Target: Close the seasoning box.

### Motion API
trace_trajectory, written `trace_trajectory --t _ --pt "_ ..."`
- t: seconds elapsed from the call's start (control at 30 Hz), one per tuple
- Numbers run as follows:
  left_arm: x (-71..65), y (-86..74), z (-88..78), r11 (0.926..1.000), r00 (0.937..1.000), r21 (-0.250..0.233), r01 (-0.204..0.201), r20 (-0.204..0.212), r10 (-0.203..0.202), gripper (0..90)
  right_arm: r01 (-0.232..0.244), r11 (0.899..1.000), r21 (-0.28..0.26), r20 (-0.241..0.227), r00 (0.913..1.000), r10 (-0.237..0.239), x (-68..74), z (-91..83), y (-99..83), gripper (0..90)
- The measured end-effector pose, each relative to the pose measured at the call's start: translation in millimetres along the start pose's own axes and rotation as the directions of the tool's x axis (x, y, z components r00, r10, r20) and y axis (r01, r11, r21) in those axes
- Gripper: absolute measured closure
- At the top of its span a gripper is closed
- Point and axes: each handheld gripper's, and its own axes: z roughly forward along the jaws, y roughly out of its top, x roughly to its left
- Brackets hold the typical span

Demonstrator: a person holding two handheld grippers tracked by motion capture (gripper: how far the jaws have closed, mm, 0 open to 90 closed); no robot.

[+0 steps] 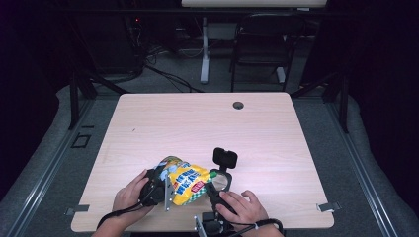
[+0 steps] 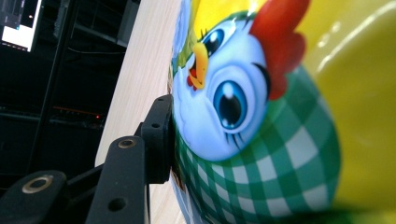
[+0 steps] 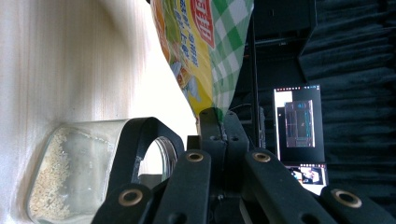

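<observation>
Yellow snack bag (image 1: pixel 187 183) clamped by both claws, left claw (image 1: pixel 157 190), right claw (image 3: pixel 223 122)

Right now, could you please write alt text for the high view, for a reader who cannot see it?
Two hands hold a yellow snack bag upright near the front of a wooden table, the left gripper on its side and the right gripper pinching its corner. A glass jar and a black lid sit just right of the bag.

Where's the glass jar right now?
High view: the glass jar stands near the table's front edge, right of the yellow snack bag, beside the right gripper.
</observation>
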Motion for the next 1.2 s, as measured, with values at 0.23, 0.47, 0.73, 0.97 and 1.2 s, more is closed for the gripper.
trace_trajectory --t 0.23,0.47,0.73,0.97,1.2 --pt "2.6 4.0 -4.0 0.9991 0.9993 0.024 -0.034 -0.017 0.035 54.7 -0.012 1.000 -0.005 0.003 0.9999 0.012 0.6 -1.4 -2.6 90.0" --pt "2.5 6.8 -4.8 0.9974 0.9963 0.031 -0.065 -0.054 0.066 54.7 -0.031 0.999 -0.007 0.001 0.9995 0.031 1.3 -1.8 -4.3 90.0" --pt "3.1 8.3 -5.4 0.9946 0.9929 0.041 -0.095 -0.068 0.098 54.7 -0.037 0.999 -0.008 -0.004 0.9993 0.037 3.4 -1.6 -5.9 90.0" --pt "0.5 7.7 -7.7 0.9909 0.9833 0.050 -0.125 -0.127 0.131 54.7 -0.034 0.999 -0.012 -0.001 0.9994 0.034 6.3 -1.4 -5.4 90.0" --pt "-1.8 7.6 -7.1 0.9881 0.9774 0.054 -0.144 -0.149 0.150 54.7 -0.029 1.000 -0.011 -0.003 0.9996 0.029 9.3 -1.0 -5.8 90.0"
